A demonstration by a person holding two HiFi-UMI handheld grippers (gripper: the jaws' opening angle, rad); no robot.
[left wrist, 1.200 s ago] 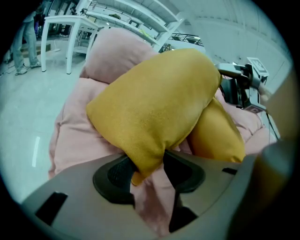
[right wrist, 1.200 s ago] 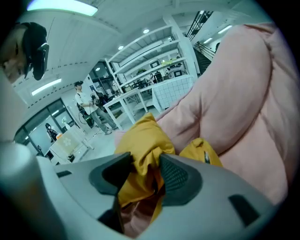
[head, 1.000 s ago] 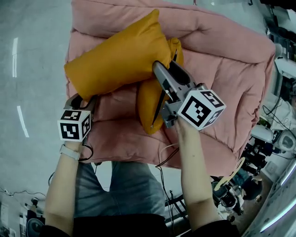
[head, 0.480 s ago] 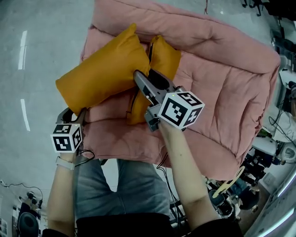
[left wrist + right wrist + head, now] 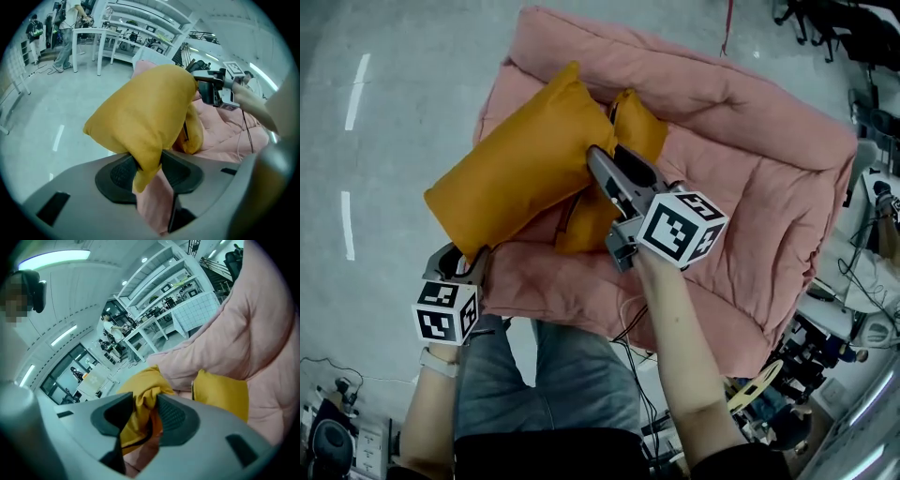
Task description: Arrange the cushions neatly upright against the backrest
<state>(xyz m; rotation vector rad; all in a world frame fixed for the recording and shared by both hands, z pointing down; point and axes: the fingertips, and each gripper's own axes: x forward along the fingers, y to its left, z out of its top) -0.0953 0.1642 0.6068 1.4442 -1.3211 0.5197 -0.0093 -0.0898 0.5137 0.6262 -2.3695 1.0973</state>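
Nearest, pinched the low corner of the big cushion (image 5: 520, 169) in the left gripper (image 5: 469, 261), dark ribbed pads (image 5: 115, 176) having just squeezed in further on the cloth. Held that cushion on a slant, long axis running from near left up to far right, low end hanging out past the left edge of the pink seat (image 5: 750, 206). Gripped its far end in the right gripper (image 5: 600, 161), likewise just narrowed onto a bunched fold of yellow cloth, so carried from both ends. Looked plump, soft and smooth-woven, mustard yellow, sagging little. Found, just beyond the right gripper, a smaller cushion (image 5: 639, 127) of the same cloth standing on edge on the seat, seemingly touching the big one. Farther off, met a thick quilted roll, probably the backrest (image 5: 675, 70), puffy and pink like the seat. Judged the coming move a swing of the low left end up and away toward that roll, with the left gripper the farther from it and so facing the longer reach.
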